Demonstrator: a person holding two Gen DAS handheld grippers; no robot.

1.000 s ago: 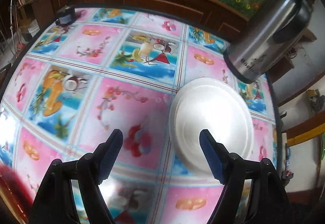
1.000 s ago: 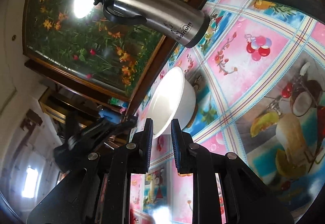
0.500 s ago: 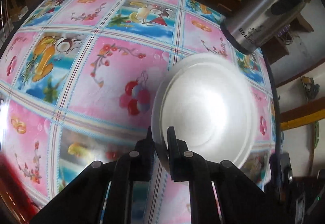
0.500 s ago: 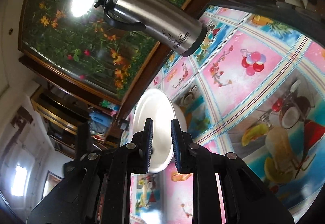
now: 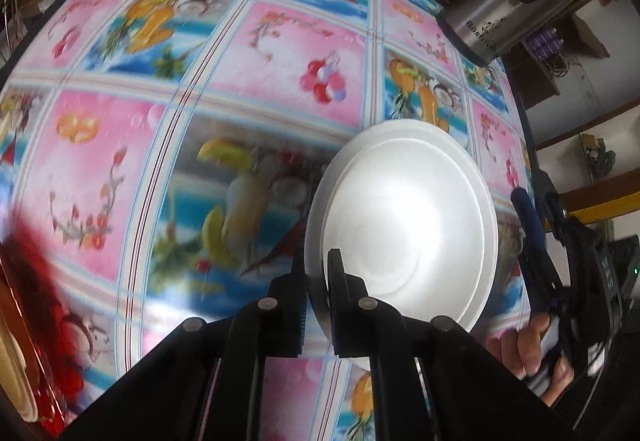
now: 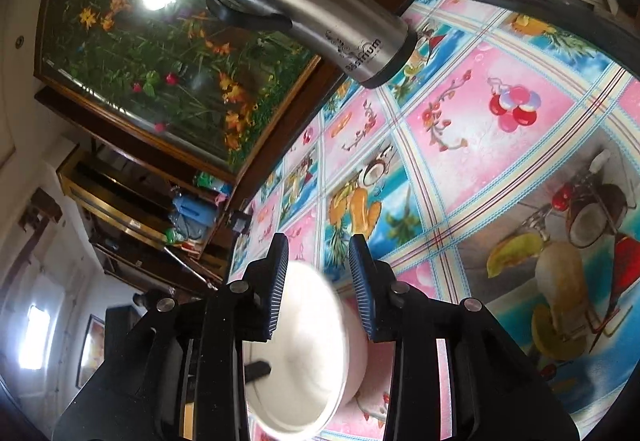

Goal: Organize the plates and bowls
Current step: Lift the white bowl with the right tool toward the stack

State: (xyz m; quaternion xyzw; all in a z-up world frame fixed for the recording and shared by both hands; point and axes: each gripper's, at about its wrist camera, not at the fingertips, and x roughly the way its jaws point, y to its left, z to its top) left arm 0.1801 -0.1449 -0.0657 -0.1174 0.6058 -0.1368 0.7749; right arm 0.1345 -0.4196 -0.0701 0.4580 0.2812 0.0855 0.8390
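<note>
The bowl point(image 5: 404, 225) is white, smooth and glossy, like glazed ceramic, with soft highlights across its inside. The table point(image 5: 248, 53) wears a shiny, plastic-looking printed cloth in pink and blue that reflects the light. The flask point(image 6: 312, 17) has a brushed steel body with a satin sheen and black plastic cap and handle. Each gripper point(image 6: 318, 281) is matt black plastic with ribbed blue pads point(image 6: 360, 281) and small metal pins. The cabinet point(image 6: 160, 157) behind is dark, polished wood.
</note>
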